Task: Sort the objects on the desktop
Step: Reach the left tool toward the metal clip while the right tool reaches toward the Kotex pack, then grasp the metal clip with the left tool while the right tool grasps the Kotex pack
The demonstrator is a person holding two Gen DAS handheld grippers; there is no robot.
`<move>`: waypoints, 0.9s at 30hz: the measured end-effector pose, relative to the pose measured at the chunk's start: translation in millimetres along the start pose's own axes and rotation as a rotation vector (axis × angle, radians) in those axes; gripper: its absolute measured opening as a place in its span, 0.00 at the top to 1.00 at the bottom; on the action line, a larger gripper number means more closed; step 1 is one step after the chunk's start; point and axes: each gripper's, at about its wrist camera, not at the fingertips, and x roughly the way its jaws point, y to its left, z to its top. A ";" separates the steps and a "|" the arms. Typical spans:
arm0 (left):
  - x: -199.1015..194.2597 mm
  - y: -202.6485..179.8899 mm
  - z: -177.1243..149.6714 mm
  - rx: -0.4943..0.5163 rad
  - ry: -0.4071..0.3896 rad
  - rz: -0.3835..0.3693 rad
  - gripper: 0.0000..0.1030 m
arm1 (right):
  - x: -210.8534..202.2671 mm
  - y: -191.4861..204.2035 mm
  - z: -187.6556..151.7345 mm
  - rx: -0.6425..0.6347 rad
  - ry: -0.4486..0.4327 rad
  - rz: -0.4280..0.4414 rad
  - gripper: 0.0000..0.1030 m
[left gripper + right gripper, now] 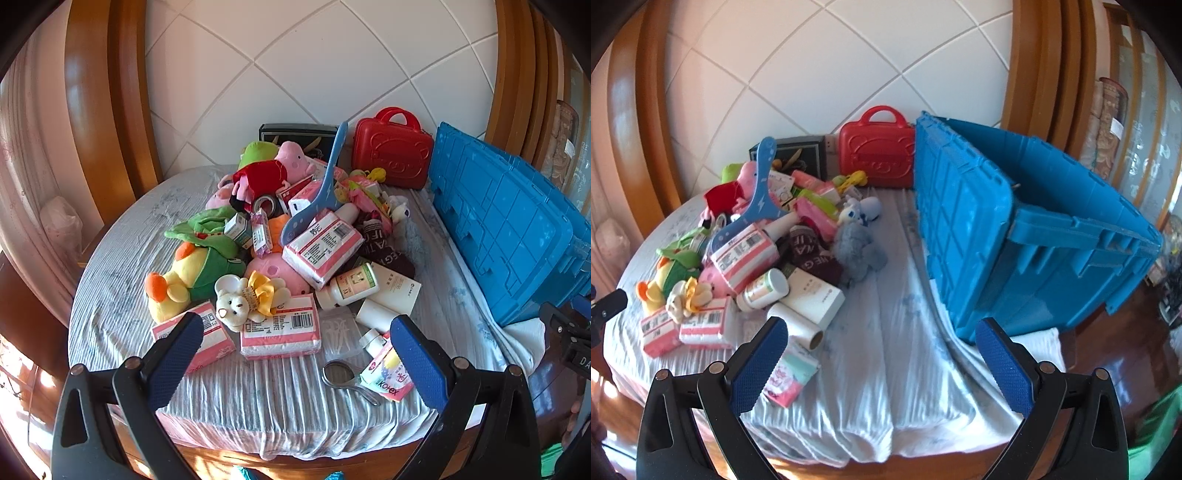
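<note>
A heap of objects lies on a cloth-covered round table [122, 258]: plush duck [188, 273], small bear [236, 302], Peppa Pig toy [273, 170], pink tissue packs [280, 328], a white pill bottle [347, 286], a blue plastic scoop [317, 192], a small hand mirror [338, 373]. My left gripper [295, 354] is open and empty, hovering over the table's near edge before the tissue packs. My right gripper [879, 362] is open and empty over bare cloth, between the heap [757, 251] and the blue crate [1034, 229].
A large blue crate [509, 221] with its lid hanging open stands at the table's right. A red toy suitcase [391, 151] and a black box [295, 134] stand against the tiled wall. Wooden frames flank the wall. A Kotex pack [388, 373] lies near the front edge.
</note>
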 end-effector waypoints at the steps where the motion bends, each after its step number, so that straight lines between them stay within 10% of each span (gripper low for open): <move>1: 7.3 4.6 -1.8 0.003 0.017 0.000 0.00 | 4.8 6.1 -2.5 -0.007 0.019 0.003 0.00; 15: 132.2 22.7 -61.8 0.075 0.314 -0.087 0.00 | 123.3 90.5 -68.5 0.023 0.350 0.066 0.00; 27: 181.1 -6.6 -92.7 0.049 0.427 -0.135 0.02 | 195.8 102.0 -90.0 0.120 0.459 0.146 0.09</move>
